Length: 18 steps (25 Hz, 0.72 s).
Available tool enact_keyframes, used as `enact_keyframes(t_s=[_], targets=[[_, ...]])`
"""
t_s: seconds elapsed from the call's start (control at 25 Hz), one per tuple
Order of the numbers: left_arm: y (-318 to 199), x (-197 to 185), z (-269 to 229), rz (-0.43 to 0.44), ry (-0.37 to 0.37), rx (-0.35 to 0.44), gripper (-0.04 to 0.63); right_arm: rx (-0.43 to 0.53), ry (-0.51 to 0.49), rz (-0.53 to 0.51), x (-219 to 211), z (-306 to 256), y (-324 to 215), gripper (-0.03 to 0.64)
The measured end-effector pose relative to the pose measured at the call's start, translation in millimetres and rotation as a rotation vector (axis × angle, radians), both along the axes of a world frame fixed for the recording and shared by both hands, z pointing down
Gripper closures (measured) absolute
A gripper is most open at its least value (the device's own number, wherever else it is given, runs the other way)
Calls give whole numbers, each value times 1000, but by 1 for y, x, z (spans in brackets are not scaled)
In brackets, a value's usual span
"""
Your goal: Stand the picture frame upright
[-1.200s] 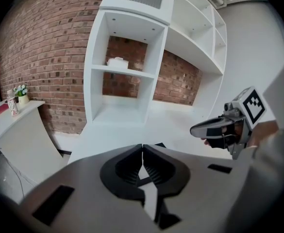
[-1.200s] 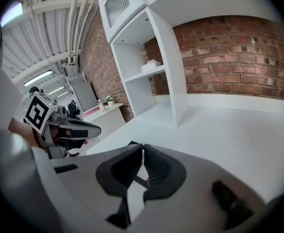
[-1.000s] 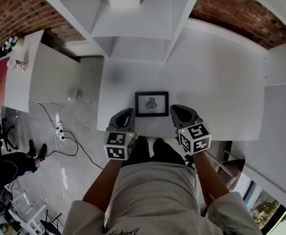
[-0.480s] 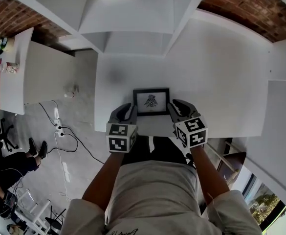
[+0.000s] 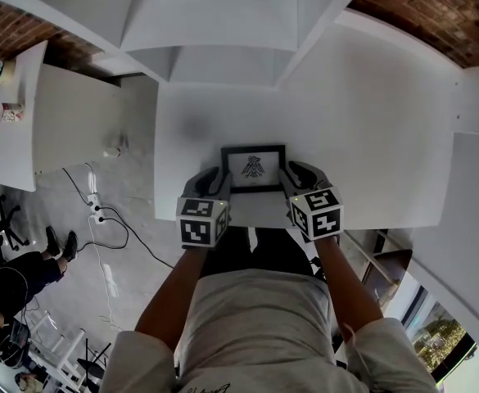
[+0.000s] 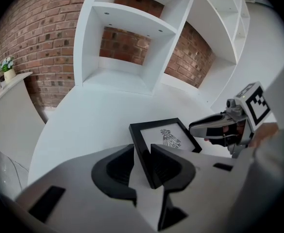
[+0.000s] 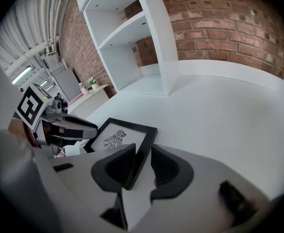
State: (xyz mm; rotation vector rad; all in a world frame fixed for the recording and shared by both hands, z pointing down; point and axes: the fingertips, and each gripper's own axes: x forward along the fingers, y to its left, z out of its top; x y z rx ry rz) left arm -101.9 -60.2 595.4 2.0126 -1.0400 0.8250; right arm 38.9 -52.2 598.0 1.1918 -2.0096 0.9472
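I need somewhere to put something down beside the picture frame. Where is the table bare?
Bare: the wide stretch of table right of the picture frame, and the strip between it and the shelf unit. Crowded: the near edge, where the left gripper, jaws just opening, and right gripper straddle the frame's sides.

Even, bright light over the white table (image 5: 370, 137), faint grey shadow toward its far left; fisheye bending and black corners in both gripper views.
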Motion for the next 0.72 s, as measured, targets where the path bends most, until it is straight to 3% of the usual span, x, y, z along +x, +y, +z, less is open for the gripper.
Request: enact_keyframes(t_s=[0.72], targets=[[-5,6,10,11,17,-37,472,-47,-7,22,-6,14,-1,511]])
